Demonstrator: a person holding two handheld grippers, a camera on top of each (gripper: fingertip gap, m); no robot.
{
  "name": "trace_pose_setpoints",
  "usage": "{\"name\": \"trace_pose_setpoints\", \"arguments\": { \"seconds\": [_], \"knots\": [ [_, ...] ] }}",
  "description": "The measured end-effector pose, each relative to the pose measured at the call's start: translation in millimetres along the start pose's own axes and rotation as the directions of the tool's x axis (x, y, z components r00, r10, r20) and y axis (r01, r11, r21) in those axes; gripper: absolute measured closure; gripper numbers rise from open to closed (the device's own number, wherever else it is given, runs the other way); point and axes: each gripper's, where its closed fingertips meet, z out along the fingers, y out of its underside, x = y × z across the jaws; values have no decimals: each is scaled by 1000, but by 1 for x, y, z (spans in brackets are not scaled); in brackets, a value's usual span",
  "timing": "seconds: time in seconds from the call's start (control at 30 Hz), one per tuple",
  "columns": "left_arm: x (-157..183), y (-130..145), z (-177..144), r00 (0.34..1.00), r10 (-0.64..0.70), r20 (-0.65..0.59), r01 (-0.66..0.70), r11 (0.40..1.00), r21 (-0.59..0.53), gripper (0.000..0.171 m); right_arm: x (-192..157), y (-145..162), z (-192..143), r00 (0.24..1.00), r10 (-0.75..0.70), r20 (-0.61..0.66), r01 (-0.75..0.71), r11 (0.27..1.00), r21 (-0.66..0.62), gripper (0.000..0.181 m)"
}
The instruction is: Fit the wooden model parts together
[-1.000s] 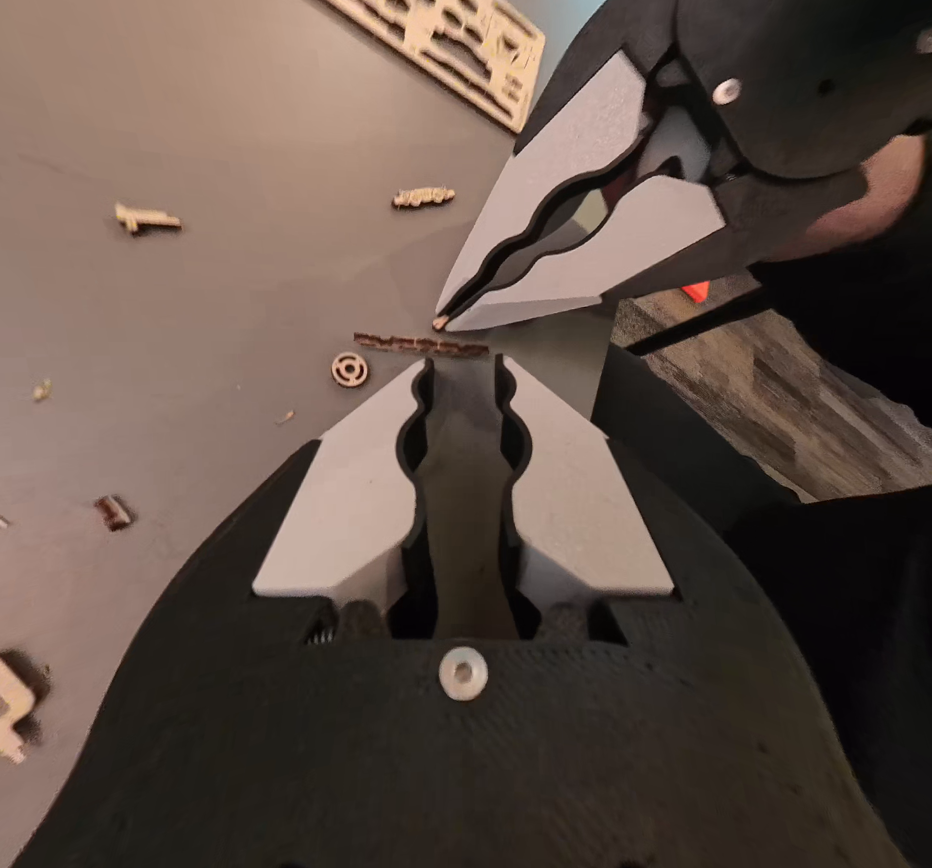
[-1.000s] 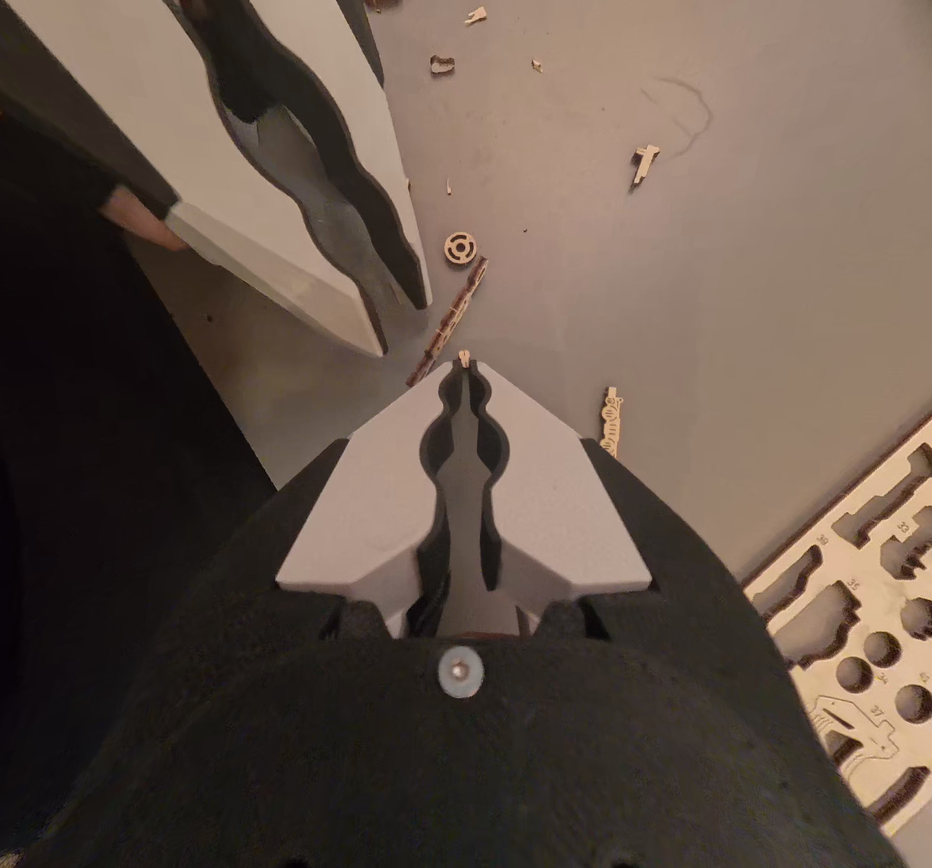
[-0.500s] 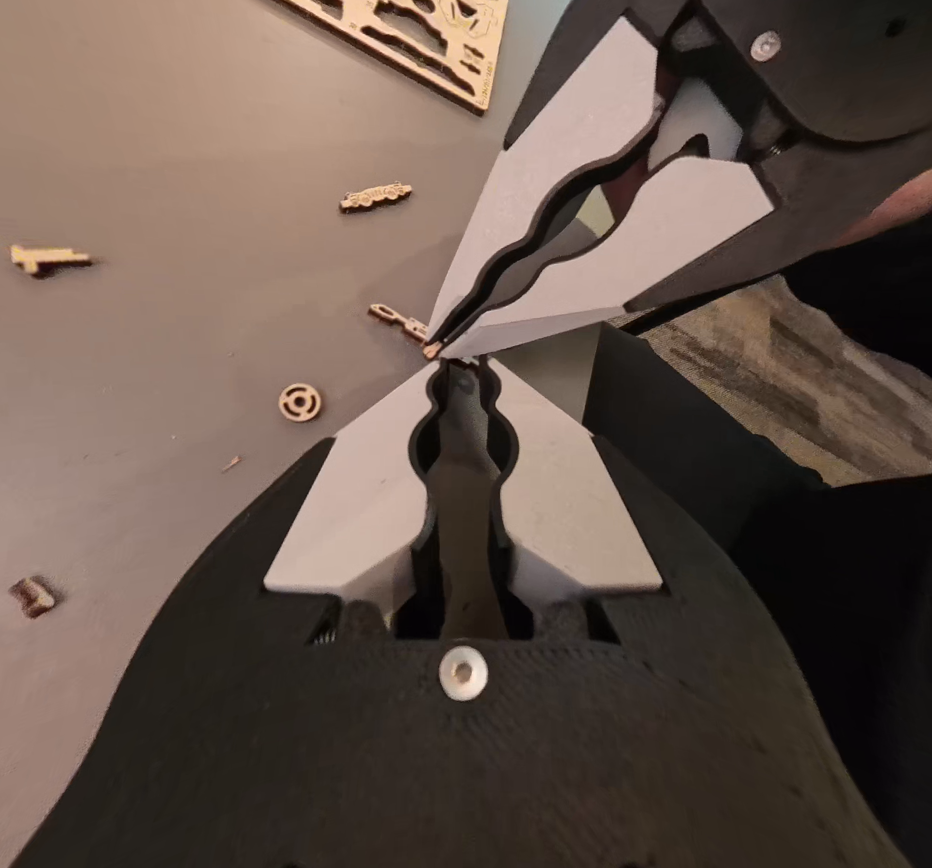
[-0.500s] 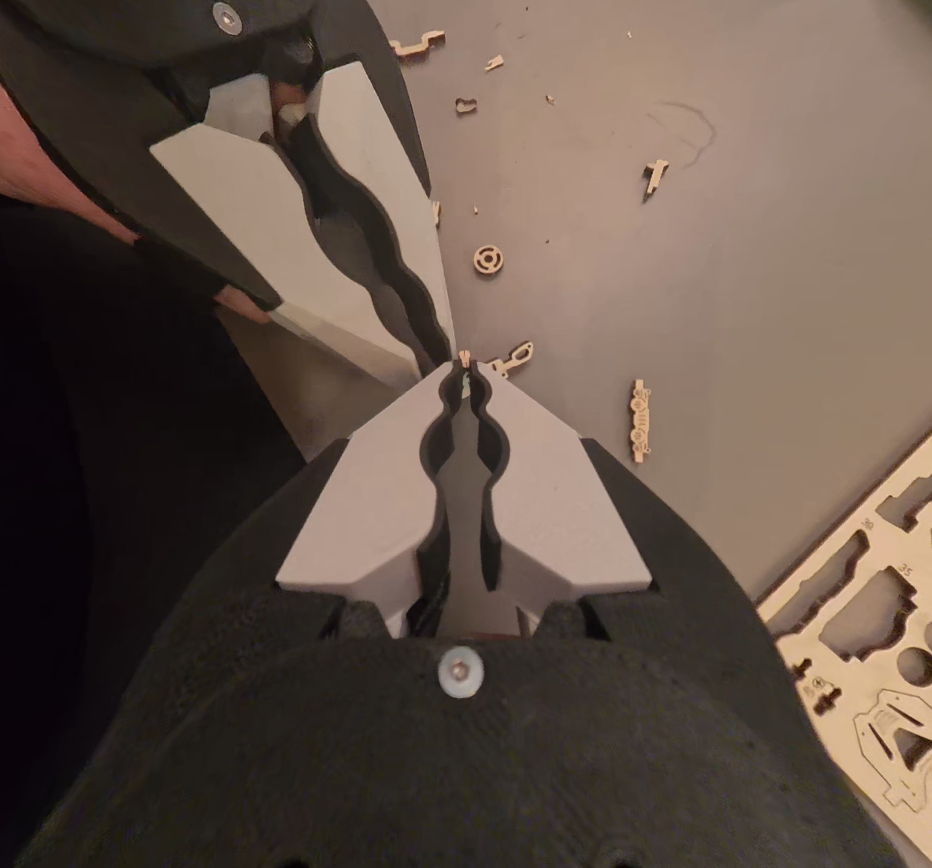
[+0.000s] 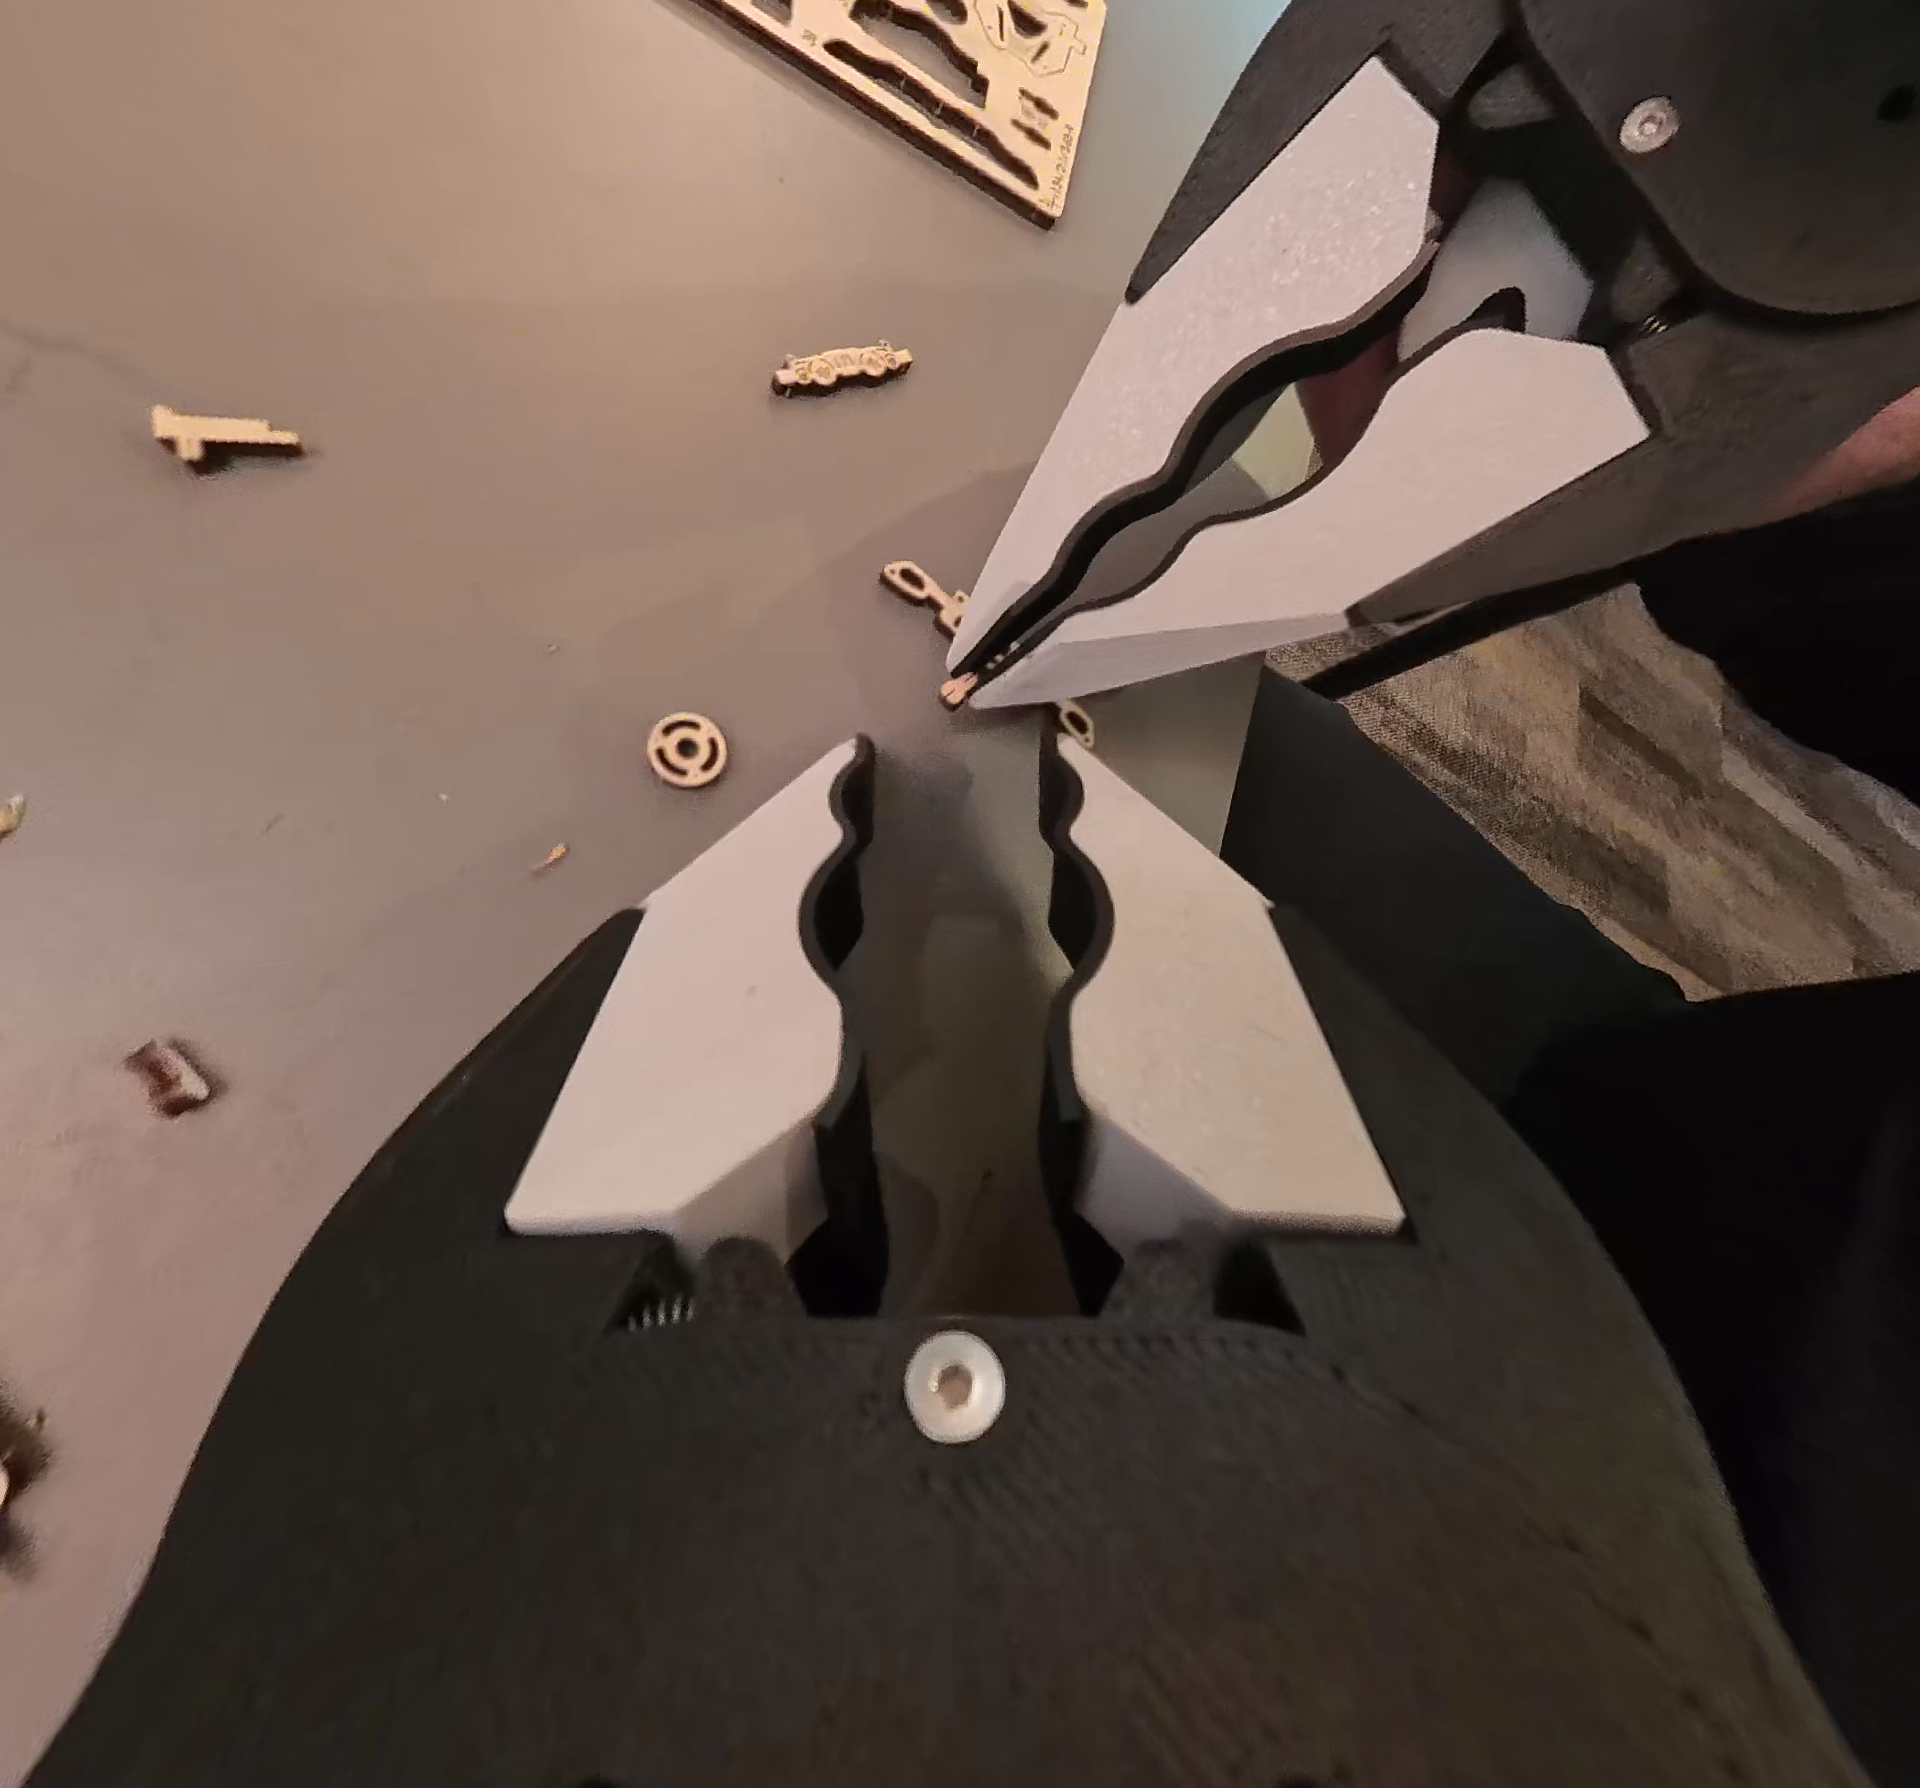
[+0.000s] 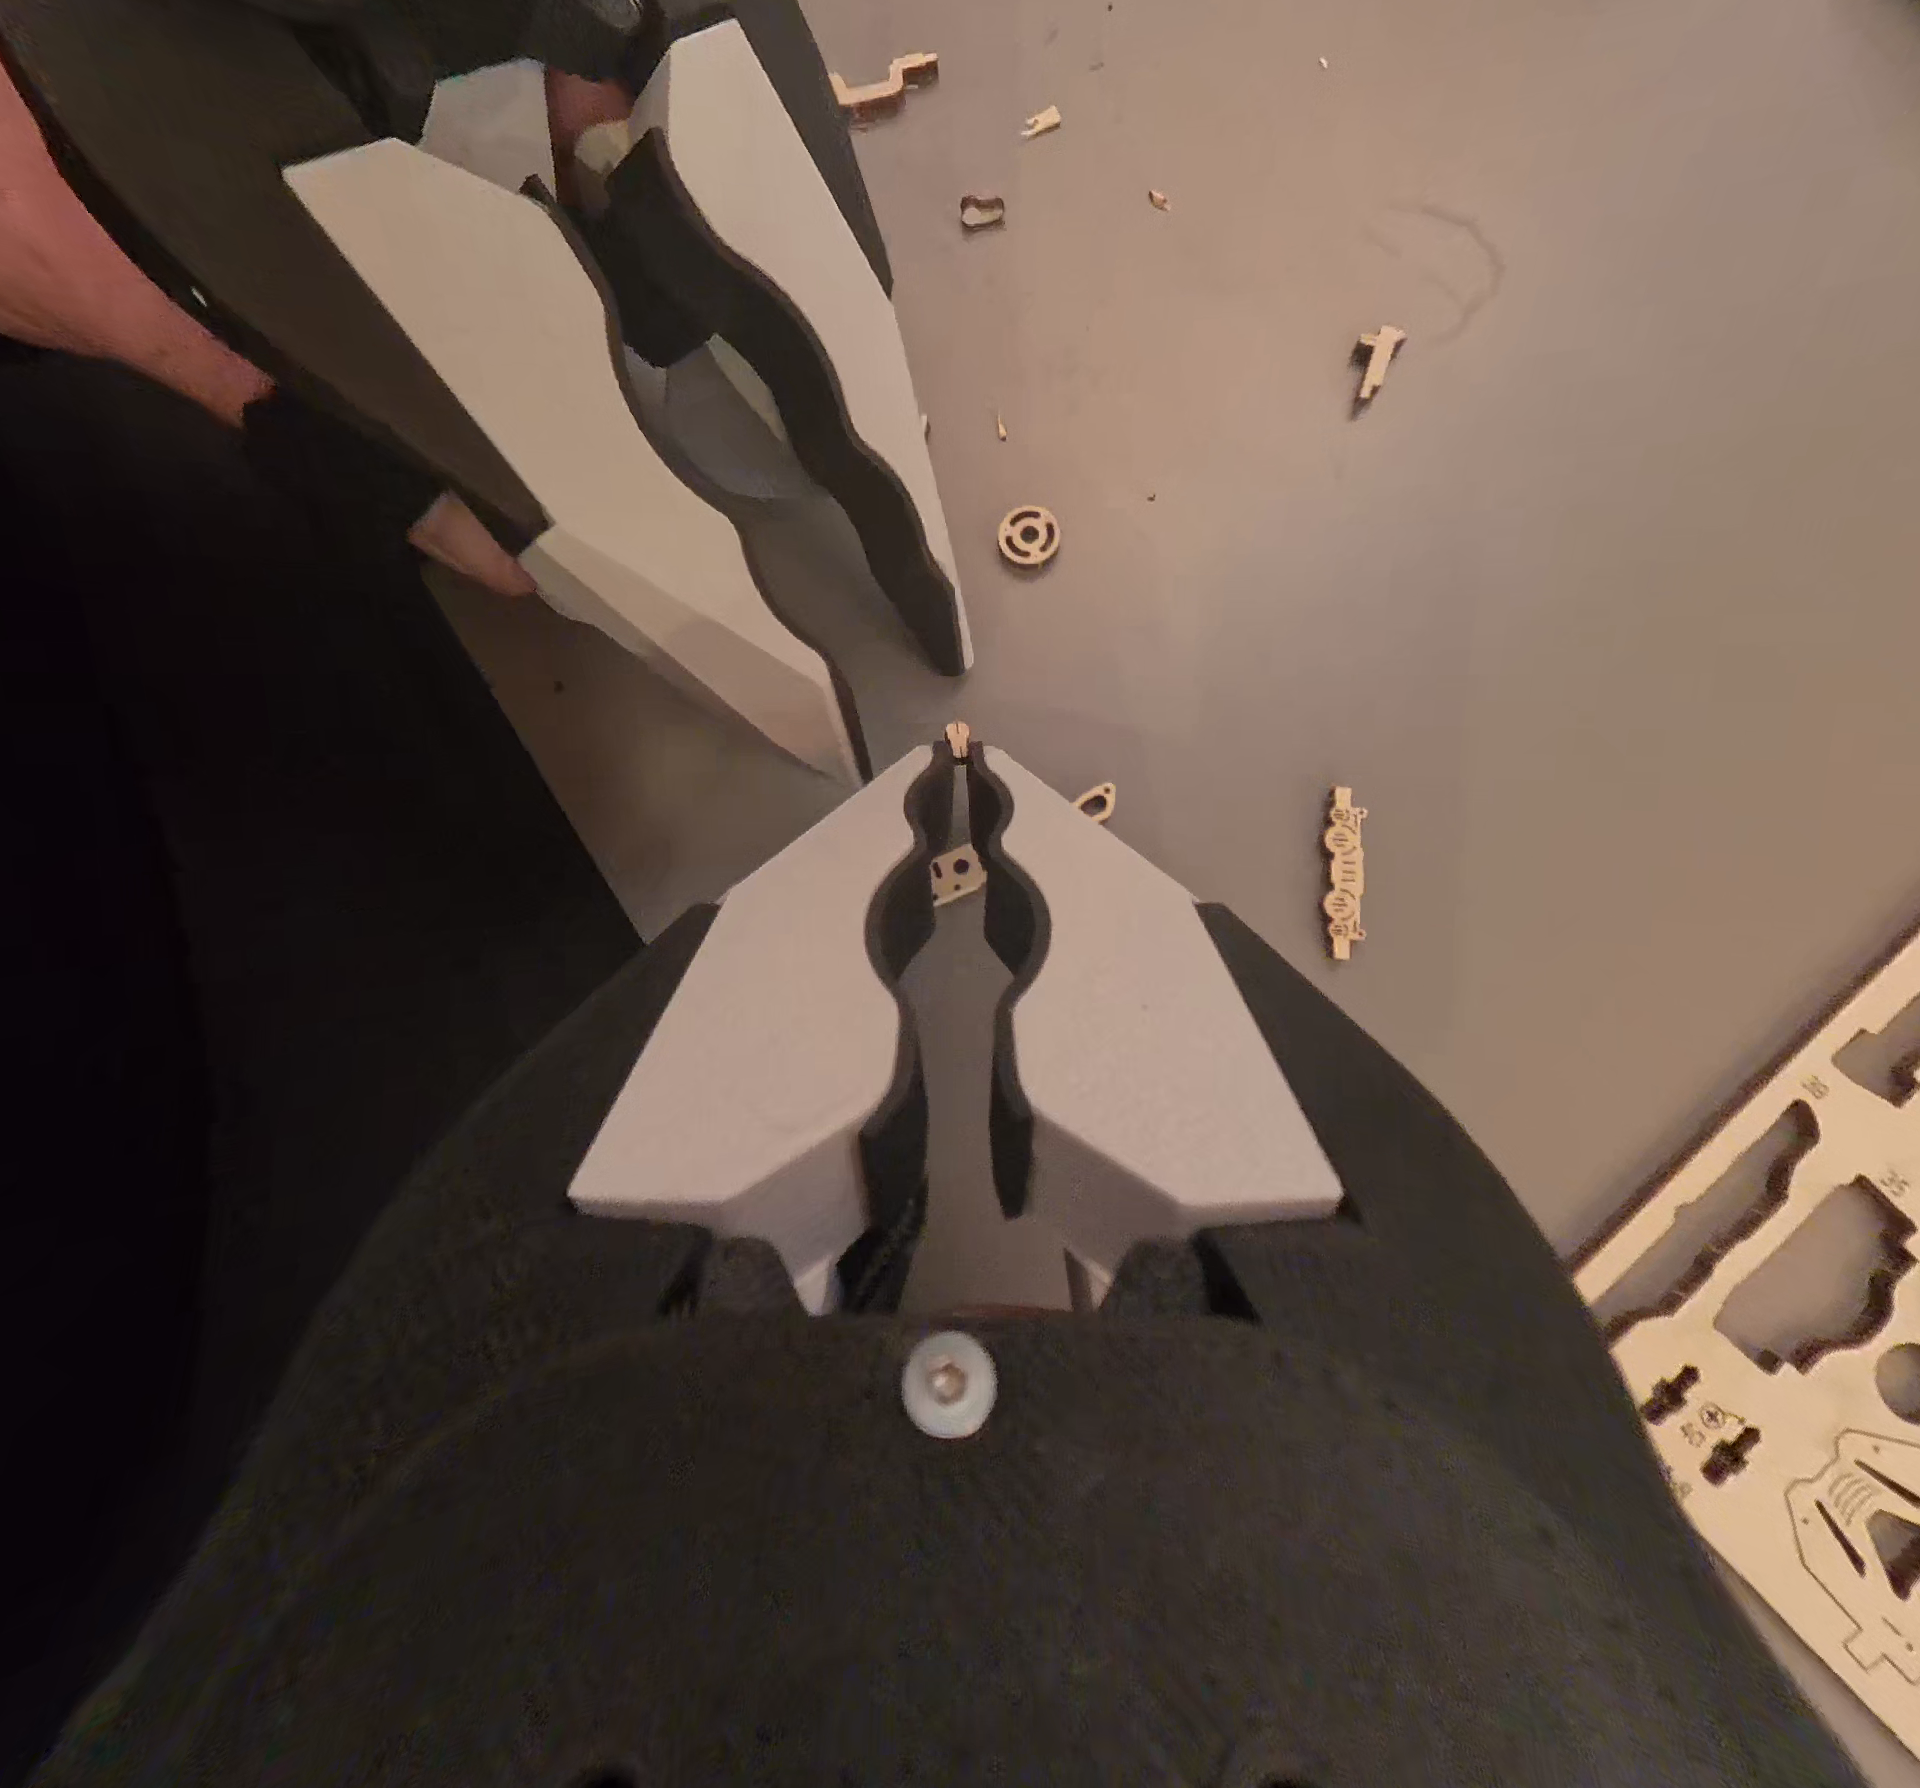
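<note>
L wrist view: left gripper has its jaws spread apart w/ nothing between them, poised over the grey table. Just beyond its tips, right gripper comes in from the upper right, jaws pinched on a tiny wooden peg that pokes out at the tip. A thin slotted strip lies flat on the table behind those tips, mostly hidden. Round ring part sits to the left; a toothed bar farther off; the cut-out parts sheet at the far edge. Carpet floor shows at right, past the table edge.

R wrist view: the peg is clamped at the very tip of the right gripper; a small pale plate w/ holes shows lower in the gap — whether it's one piece w/ the peg, can't tell. Left gripper stands open just to the far left, tips near. Scraps are scattered over the far table.

Step, as I read it: peg in hand, mate not yet gripped. Next probably needs the left closing on the strip, then fine alignment of peg to slot.
</note>
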Motion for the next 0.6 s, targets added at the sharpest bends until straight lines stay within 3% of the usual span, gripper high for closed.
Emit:
{"name": "trace_pose_setpoints", "arguments": {
  "seconds": [0.3, 0.6],
  "knots": [
    [-5, -2, -13, 999, 41, 20, -42, 998, 53, 142, 7, -4, -11, 997, 68, 20, -69, 996, 52, 181],
    [-5, 4, -15, 985, 158, 72, -160, 987, 17, 141, 22, 8, -32, 987, 158, -7, -157, 985, 70, 181]
  ]
}}
